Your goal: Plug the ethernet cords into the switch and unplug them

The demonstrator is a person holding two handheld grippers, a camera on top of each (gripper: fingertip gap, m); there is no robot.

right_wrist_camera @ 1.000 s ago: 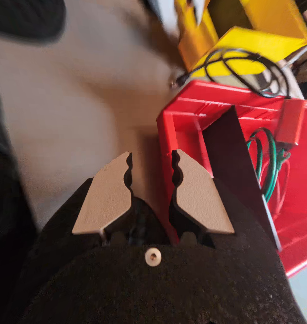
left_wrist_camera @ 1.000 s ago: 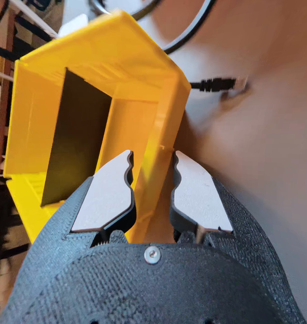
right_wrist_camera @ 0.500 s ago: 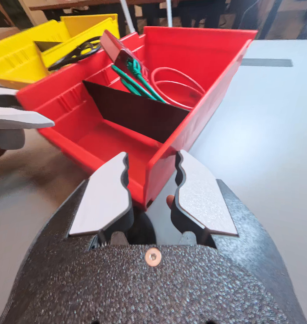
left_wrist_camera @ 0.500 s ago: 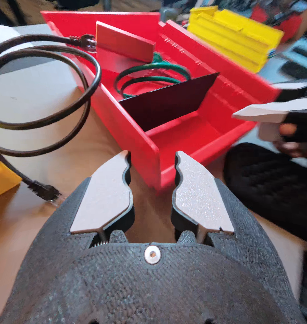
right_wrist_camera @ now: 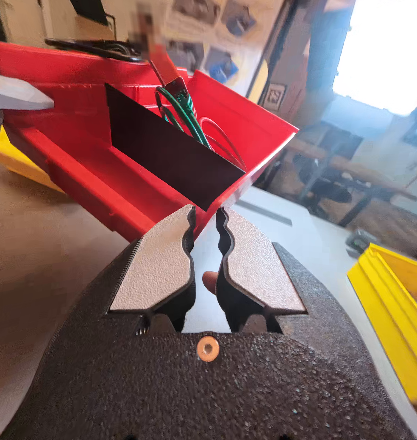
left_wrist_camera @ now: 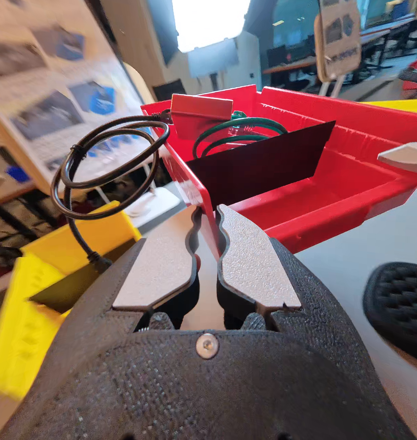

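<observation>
The left tool [left_wrist_camera: 207, 215] pinches the thin left side wall of a glossy red plastic bin [left_wrist_camera: 326, 207], its textured grey pads [left_wrist_camera: 255, 264] closed on the wall's edge. The right tool [right_wrist_camera: 205, 214] clamps the opposite side wall of the same bin [right_wrist_camera: 88, 171] near its front corner, pads [right_wrist_camera: 160, 264] nearly together with the red wall between them. The bin hangs tilted above the tabletop [right_wrist_camera: 286, 238], a smooth pale surface.

A flat black divider [left_wrist_camera: 257, 171] splits the bin into two compartments. The near one holds nothing visible. In the far one, at 12 o'clock from the left tool, a boxy red switch [left_wrist_camera: 201, 116] stands propped on edge, with a coiled green ethernet cord [left_wrist_camera: 238, 133] just beside it and a thin red ethernet cord [right_wrist_camera: 223, 140] looped behind, seen from the right wrist. A coiled black ethernet cord [left_wrist_camera: 107, 166], bound with a twist tie, hangs outside the bin at 10 o'clock, one plug at the switch's left end; whether it is seated I cannot tell.

A yellow bin [left_wrist_camera: 59, 273] lies at 8 o'clock below the black coil. Another yellow bin [right_wrist_camera: 393, 297] sits at 3 o'clock in the right wrist view. Three cords, one switch.
</observation>
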